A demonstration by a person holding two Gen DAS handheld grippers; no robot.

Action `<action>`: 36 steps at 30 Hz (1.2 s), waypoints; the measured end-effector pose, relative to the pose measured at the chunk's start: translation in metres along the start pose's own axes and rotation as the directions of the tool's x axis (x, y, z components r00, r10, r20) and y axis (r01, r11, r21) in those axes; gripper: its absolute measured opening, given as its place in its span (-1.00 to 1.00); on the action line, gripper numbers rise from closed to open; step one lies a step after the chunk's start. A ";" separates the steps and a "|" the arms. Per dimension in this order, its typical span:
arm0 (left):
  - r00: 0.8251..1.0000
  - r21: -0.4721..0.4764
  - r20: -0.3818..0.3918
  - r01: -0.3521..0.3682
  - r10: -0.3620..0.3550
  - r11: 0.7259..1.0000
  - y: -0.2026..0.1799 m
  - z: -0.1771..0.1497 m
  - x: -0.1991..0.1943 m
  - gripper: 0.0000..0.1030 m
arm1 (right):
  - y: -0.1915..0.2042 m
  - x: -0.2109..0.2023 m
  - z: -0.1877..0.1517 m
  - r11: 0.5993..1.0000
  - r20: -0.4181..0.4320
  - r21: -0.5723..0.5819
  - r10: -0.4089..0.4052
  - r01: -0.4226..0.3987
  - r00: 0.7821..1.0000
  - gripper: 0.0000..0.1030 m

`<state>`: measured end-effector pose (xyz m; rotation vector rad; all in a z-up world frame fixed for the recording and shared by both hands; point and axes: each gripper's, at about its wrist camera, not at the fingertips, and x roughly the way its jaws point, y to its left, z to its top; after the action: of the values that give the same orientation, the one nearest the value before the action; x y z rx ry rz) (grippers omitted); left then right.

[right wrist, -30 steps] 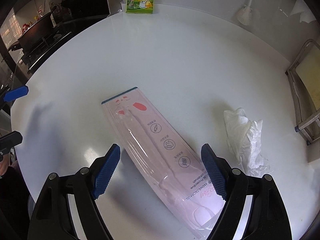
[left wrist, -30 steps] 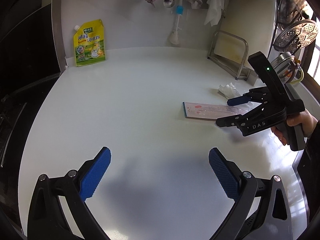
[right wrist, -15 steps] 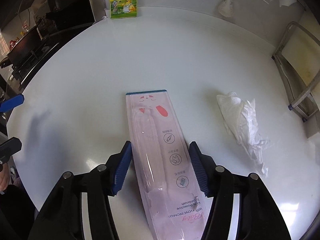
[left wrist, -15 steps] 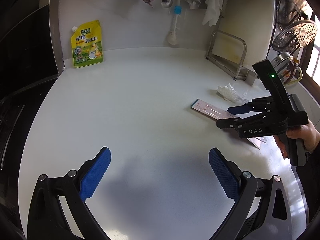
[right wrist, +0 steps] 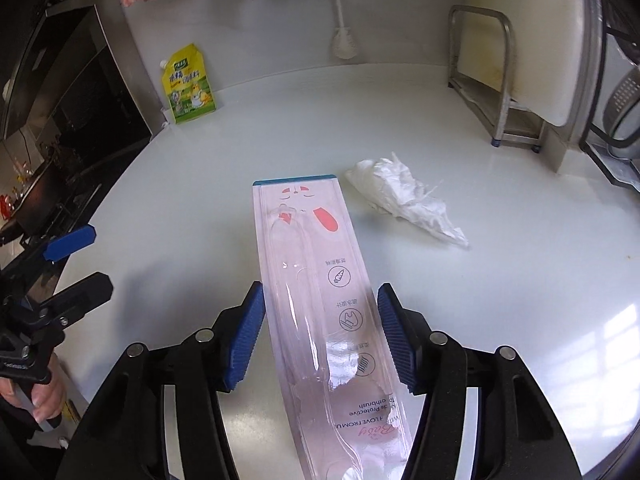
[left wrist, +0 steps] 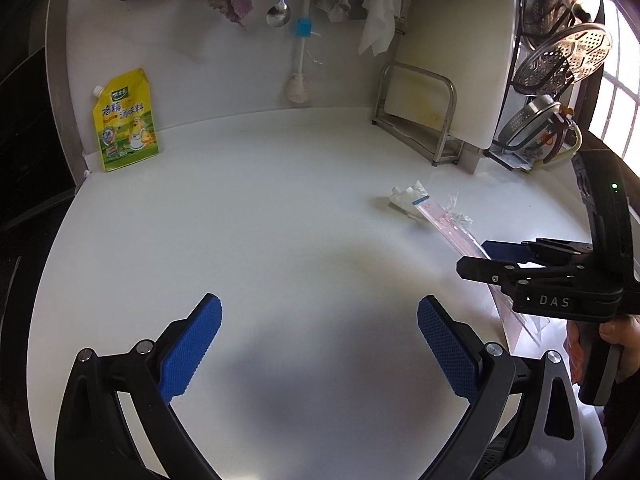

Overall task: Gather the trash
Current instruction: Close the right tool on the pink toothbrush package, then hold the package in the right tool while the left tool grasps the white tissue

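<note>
The toothbrush packet (right wrist: pixel 320 300), a long flat pink-and-clear sleeve, is the trash item in hand.

Right wrist view: the packet runs from bottom centre up to the middle of the frame, its long axis in line with the right claw (right wrist: pixel 320 334). Both blue pads (right wrist: pixel 246 338) sit against or just beside its long edges. The claw pinches it across the width, though firm contact on the right-hand edge cannot be confirmed. The far end, with the blue strip, appears raised off the white counter (right wrist: pixel 520 260). A crumpled tissue (right wrist: pixel 404 200) lies on the counter just right of that end, apart from it.

Left wrist view: the left claw (left wrist: pixel 318 350) at bottom centre is spread wide and holds nothing. The packet (left wrist: pixel 448 224) shows at middle right, slanting up-left out of the right claw (left wrist: pixel 476 260). The tissue (left wrist: pixel 408 198) sits beside its tip.

Judgement: the tissue is the remaining piece. It lies nearer the right claw, but only the left one is free.
</note>
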<state>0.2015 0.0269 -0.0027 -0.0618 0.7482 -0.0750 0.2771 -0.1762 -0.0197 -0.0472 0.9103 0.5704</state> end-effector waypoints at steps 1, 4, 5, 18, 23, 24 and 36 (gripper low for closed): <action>1.000 0.003 -0.001 0.011 -0.011 1.000 -0.004 0.004 0.005 0.87 | -0.007 -0.007 -0.002 1.000 0.024 0.020 0.000 0.000 1.000 0.08; 1.000 0.017 0.006 0.029 -0.029 0.999 -0.020 0.016 0.017 0.87 | -0.028 -0.025 -0.008 0.995 0.094 0.097 -0.002 -0.007 0.996 0.08; 0.999 0.022 0.006 0.033 -0.033 0.999 -0.025 0.020 0.022 0.87 | -0.033 -0.027 -0.009 0.993 0.112 0.119 -0.004 -0.009 0.994 0.08; 0.999 0.098 -0.014 0.034 -0.033 0.995 -0.083 0.059 0.097 0.87 | -0.101 -0.024 -0.020 0.938 0.086 0.331 -0.135 0.099 0.987 0.08; 0.998 0.107 -0.046 0.055 -0.050 0.993 -0.100 0.064 0.118 0.87 | -0.114 -0.021 -0.023 0.920 0.050 0.346 -0.216 0.186 0.975 0.08; 0.997 0.105 -0.053 0.053 -0.048 0.993 -0.102 0.066 0.122 0.87 | -0.114 -0.020 -0.024 0.918 0.045 0.343 -0.227 0.198 0.973 0.08; 0.993 0.071 -0.112 -0.028 0.036 0.997 -0.112 0.085 0.165 0.85 | -0.118 -0.019 -0.028 0.913 0.021 0.334 -0.255 0.234 0.967 0.08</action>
<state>0.3753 -0.0968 -0.0428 0.0213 0.8588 -0.0741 0.3048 -0.2926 -0.0464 0.1573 0.9102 0.1796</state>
